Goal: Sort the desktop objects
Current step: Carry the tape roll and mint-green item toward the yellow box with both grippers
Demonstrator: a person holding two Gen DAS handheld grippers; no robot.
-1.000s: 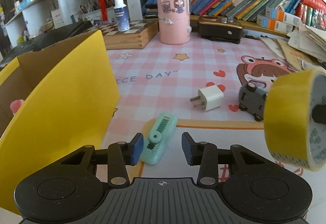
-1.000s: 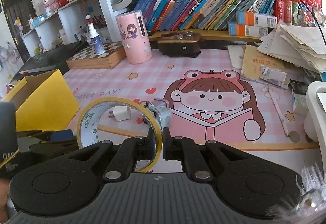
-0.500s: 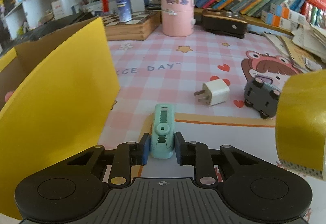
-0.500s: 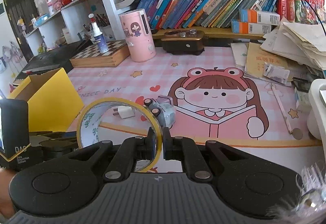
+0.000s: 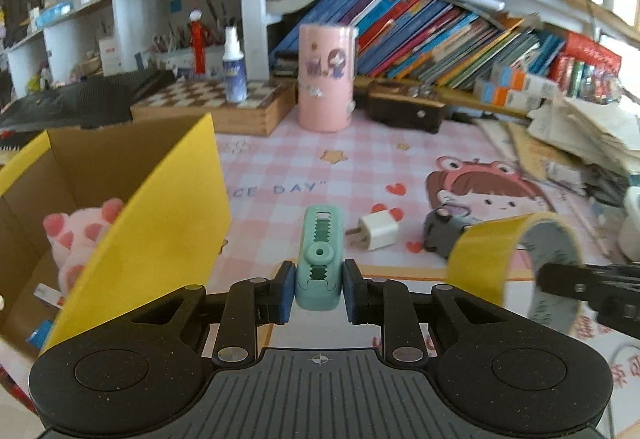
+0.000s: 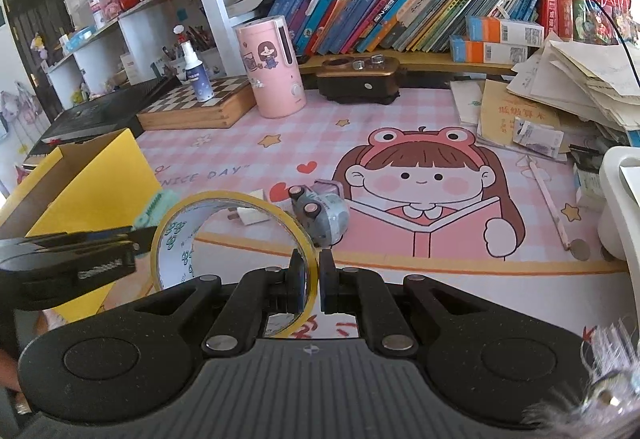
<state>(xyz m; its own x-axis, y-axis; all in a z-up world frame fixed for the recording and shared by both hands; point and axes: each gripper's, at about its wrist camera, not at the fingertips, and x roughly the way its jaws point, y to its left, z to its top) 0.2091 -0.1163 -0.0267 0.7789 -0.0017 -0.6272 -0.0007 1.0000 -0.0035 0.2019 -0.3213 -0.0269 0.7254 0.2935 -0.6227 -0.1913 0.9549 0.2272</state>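
Note:
My left gripper is shut on a mint-green crocodile-shaped clip and holds it above the pink desk mat, beside the open yellow cardboard box. My right gripper is shut on the rim of a yellow tape roll, held in the air; the roll also shows in the left wrist view. A white plug adapter and a grey toy car lie on the mat. A pink plush paw sits inside the box.
A pink cylinder, a wooden chessboard box with a spray bottle and a dark brown box stand at the back under shelves of books. Stacked papers fill the right side. A white object stands at the right edge.
My left gripper closed on the green clip on the mat and lifted it up beside the box. My right gripper kept hold of the tape roll and rose slightly.

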